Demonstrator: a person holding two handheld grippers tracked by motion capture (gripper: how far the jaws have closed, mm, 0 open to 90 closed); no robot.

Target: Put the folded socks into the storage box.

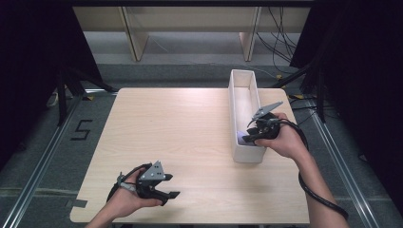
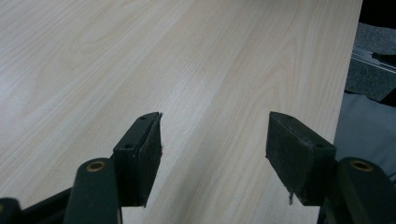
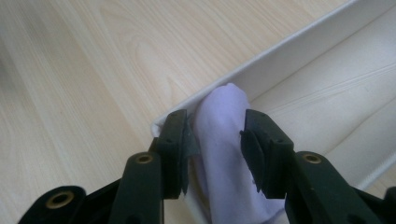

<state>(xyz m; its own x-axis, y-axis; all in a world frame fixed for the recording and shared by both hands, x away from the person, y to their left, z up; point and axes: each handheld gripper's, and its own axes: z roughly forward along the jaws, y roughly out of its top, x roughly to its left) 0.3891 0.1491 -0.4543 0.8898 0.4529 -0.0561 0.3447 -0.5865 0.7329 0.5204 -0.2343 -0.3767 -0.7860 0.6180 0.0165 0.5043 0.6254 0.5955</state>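
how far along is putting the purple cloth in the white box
Nearly done: the pale purple cloth already lies in the near end of the white box. The right gripper straddles it, jaws apart. Left: draw that gripper clear. The left gripper is open over the table.

A lab — black curtains (image 1: 28, 61), loose cables (image 1: 278, 38), floor rails (image 1: 45, 152).

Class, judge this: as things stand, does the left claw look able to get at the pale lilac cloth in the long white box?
Probably yes, after a long move: the left claw sits over bare table, and nothing lies between it and the pale lilac cloth, though the right claw straddles it.
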